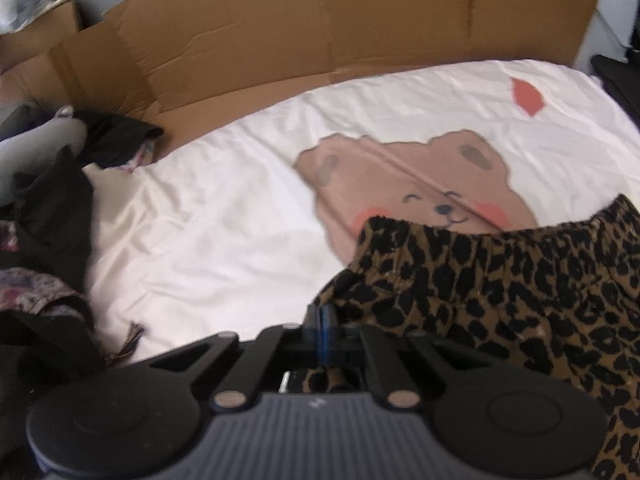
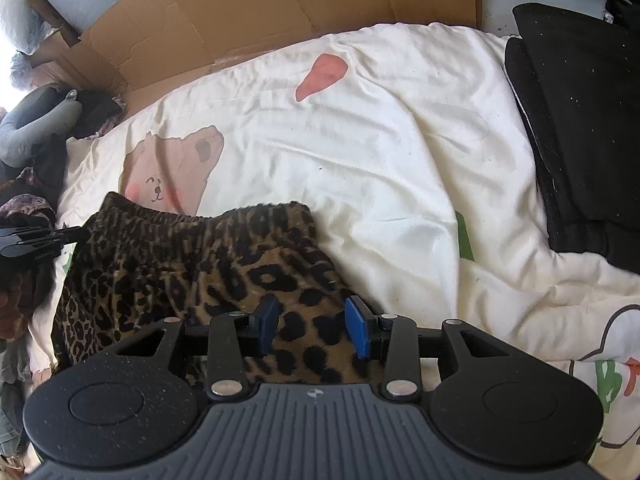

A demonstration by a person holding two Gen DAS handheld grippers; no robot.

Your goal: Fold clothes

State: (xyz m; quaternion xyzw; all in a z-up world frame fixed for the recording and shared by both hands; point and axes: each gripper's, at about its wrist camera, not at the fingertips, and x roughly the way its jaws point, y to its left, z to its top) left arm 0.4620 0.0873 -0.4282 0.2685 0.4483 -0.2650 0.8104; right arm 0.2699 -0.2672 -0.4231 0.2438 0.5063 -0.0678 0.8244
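Left gripper (image 1: 322,320) pinches leopard-print garment (image 1: 500,280) edge; right gripper (image 2: 312,324) half-open over it

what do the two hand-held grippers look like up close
Both match. The left hand-held gripper and the right hand-held gripper each have a dark grey ribbed body, two round black discs at the sides, black linkage arms with silver pivot pins, and blue pads on the fingertips. No cables or sleeves show.

The garment (image 2: 192,272) lies on the bed cover (image 2: 400,160), under and ahead of the right tongs (image 2: 312,326), its left edge at the left tongs (image 1: 322,320). A clothes heap (image 1: 44,240) sits left of the left tongs; cardboard (image 1: 320,28) stands behind the bed, and folded cushions (image 2: 580,128) lie right of the right tongs.
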